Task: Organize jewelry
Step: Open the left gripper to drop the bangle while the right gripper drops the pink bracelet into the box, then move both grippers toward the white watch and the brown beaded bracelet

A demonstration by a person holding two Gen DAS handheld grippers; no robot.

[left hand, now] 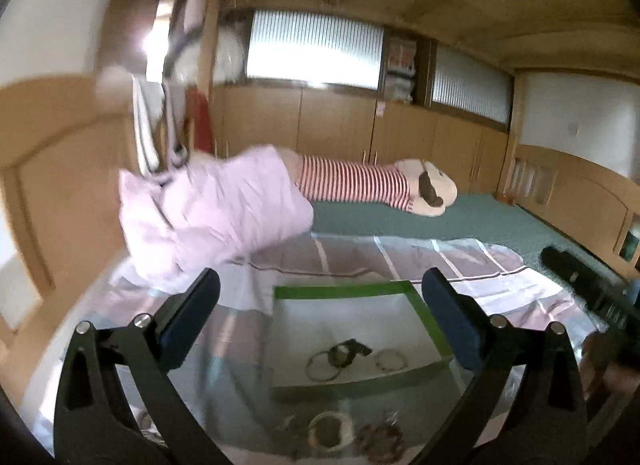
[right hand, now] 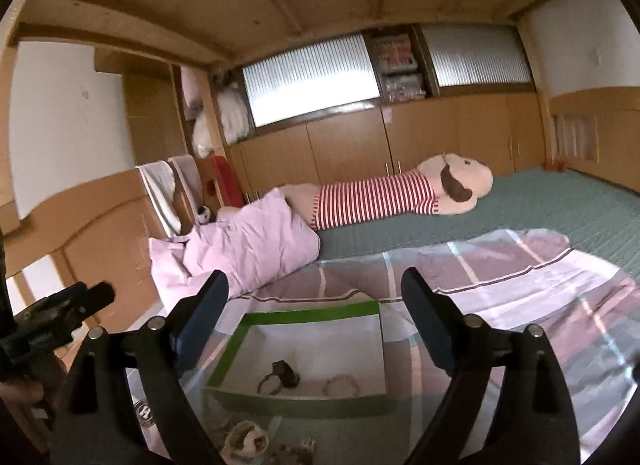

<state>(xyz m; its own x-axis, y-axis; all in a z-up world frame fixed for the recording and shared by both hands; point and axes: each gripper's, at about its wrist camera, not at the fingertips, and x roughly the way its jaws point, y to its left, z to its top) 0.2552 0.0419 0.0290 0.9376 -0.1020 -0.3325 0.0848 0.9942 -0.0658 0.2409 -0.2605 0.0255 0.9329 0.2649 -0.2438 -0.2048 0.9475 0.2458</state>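
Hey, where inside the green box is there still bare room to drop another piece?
The green box floor is bare across its far half, up to the back wall. The near half is crowded: a ring bangle, dark watch and pale bracelet lie in a row. More jewelry sits outside, before the front wall.

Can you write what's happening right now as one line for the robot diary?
left gripper: jaws open, empty | right gripper: jaws open, empty | green box: some jewelry inside | beaded bracelet: outside, near box front
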